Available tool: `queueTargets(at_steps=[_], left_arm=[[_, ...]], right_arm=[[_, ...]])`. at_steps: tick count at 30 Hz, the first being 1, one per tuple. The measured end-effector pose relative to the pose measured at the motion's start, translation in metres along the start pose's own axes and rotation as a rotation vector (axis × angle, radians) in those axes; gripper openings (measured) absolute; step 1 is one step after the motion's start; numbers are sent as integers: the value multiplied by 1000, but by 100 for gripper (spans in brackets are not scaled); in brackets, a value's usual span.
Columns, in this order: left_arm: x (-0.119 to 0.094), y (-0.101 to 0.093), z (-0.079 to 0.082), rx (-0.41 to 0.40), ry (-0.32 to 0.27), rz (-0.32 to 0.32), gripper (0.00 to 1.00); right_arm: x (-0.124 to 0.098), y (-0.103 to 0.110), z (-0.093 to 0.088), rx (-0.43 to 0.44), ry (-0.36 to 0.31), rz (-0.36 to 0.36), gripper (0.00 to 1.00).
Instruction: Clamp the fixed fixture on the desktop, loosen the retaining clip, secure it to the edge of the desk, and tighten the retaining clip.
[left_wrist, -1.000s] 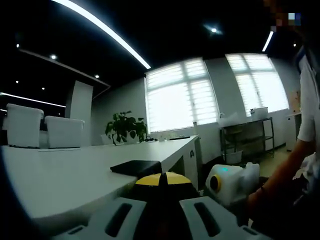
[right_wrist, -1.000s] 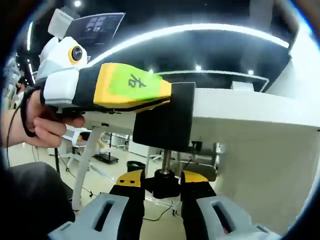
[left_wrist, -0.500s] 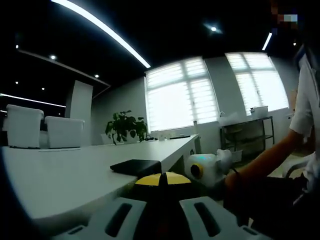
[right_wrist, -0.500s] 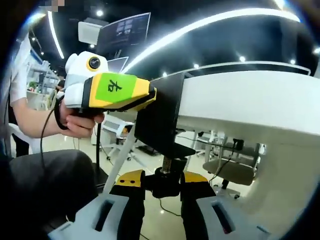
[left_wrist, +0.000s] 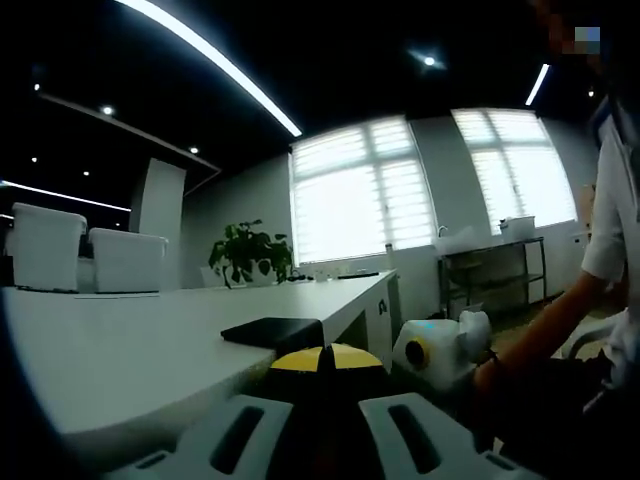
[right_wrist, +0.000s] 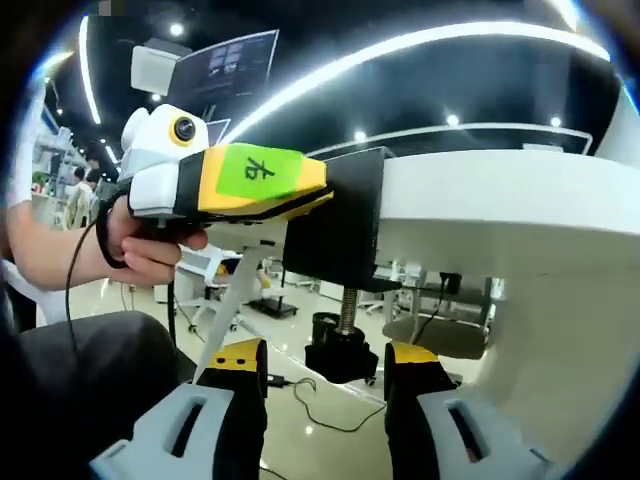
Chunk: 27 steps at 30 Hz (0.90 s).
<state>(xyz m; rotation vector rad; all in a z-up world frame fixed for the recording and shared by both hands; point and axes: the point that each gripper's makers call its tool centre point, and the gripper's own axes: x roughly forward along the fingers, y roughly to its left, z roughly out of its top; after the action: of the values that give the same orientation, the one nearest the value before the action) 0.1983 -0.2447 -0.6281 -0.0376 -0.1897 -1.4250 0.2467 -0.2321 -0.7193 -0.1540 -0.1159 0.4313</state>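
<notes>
In the right gripper view our right gripper (right_wrist: 325, 385) had let go: the jaws stood spread, with the black knob (right_wrist: 340, 360) of the fixture's screw sitting between the tips and touching neither (half a second back they were pinched tight on it). We read that as a re-grip between turns of the retaining clip, or the tightening being over; we couldn't tell which from this.

Up and left of those jaws, the left gripper (right_wrist: 330, 190) came in from the left, held in a hand (right_wrist: 140, 250), its yellow tips pressed against the black fixture (right_wrist: 335, 235). The fixture hung on the desk edge (right_wrist: 480, 215), just above the knob, its threaded screw (right_wrist: 349, 305) running down from it. Compared with the earlier frame the screw looked more exposed and the view sat lower and flatter.

In the left gripper view the jaws were closed together on the fixture, its top plate (left_wrist: 272, 333) lying flat on the desk (left_wrist: 130, 345) just ahead of the tips. The right gripper's body (left_wrist: 440, 350) showed right of the jaws, slightly further right than half a second before.
</notes>
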Motion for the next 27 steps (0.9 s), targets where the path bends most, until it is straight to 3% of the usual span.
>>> queueTargets(at_steps=[6, 12, 13, 15, 19, 27], left_arm=[[0, 0, 0, 9, 2, 3, 3], [-1, -1, -1, 27, 12, 4, 3], [-1, -1, -1, 28, 14, 4, 3], [0, -1, -1, 37, 16, 5, 3], [-1, 0, -1, 18, 5, -2, 3], [0, -2, -2, 16, 3, -1, 3]], right_arm=[[-21, 6, -18, 8, 70, -238, 45], [-34, 6, -21, 96, 62, -408, 44], [-31, 9, -20, 86, 66, -396, 44], [-32, 1, -13, 21, 66, -459, 44], [-28, -15, -1, 103, 3, -534, 44], [-19, -15, 4, 78, -13, -570, 44]])
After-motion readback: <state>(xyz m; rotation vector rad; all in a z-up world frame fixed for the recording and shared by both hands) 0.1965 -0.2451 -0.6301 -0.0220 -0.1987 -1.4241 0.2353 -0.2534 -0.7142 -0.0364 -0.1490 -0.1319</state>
